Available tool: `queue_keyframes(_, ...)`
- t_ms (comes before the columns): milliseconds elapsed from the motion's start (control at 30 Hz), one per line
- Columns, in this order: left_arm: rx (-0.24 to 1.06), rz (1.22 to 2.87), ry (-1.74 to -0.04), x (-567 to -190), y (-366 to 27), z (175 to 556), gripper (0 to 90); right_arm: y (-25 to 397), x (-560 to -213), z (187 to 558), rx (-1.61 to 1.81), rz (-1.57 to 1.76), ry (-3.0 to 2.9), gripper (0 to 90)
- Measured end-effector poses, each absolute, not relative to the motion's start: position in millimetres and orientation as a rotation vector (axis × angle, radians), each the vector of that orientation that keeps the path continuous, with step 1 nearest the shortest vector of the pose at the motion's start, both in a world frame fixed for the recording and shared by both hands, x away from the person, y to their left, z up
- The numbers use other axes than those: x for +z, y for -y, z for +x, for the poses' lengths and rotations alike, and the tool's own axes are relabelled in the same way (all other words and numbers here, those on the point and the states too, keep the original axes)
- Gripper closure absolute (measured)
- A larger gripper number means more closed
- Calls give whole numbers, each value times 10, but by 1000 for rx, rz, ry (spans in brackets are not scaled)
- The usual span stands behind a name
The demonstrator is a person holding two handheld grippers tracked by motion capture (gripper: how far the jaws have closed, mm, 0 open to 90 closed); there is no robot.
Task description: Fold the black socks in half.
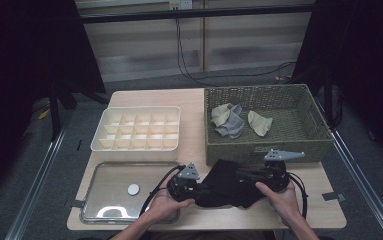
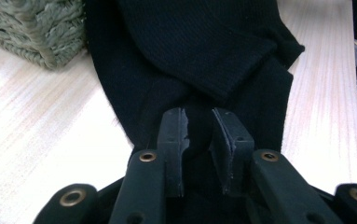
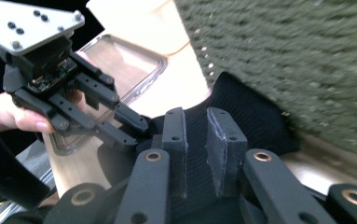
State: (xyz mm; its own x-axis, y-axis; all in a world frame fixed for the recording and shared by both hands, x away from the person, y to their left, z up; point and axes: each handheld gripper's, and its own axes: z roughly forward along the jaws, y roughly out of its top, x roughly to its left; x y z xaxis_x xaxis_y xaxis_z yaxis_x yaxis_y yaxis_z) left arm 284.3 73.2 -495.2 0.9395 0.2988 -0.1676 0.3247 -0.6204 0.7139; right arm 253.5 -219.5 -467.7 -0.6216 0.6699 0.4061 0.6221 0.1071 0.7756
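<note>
**Black cloth stretched between two claws at the near edge of the worktop**

Closest to me are the person's two hands, coming in over the near edge of the worktop, each wrapped round a claw. The left claw is pinching one end of a black cloth; in the left gripper view its jaws stand narrowly apart with the dark ribbed fabric bunched between them. The right claw grips the opposite end, and in the right gripper view the cloth fills the slim gap between its jaws.

The cloth lies on the worktop just in front of the woven basket, its long axis running left to right, roughly parallel to the near edge. One end points toward the clear lid, the other toward the person's right. It is rumpled rather than flat, with a fold crossing over itself in the left gripper view. Its far edge lies just beside the basket wall; I cannot tell whether they touch.

In the basket lie a grey cloth and two pale ones. To the left, behind the lid, stands a cream divided tray.
</note>
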Motion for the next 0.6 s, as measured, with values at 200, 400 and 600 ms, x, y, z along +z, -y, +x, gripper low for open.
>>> queue_keyframes(200,-54,2259,-440,-4954,-738,2844,719,2068,-4767,2548,1517,1318,-2395,763)
queue_keyframes(400,-79,2219,-440,-4896,-767,2839,710,1921,-4871,2518,1458,1282,-2491,713)
queue_keyframes(600,-86,2217,-440,-4917,-742,2822,694,1796,-4947,2495,1382,1229,-2567,646)
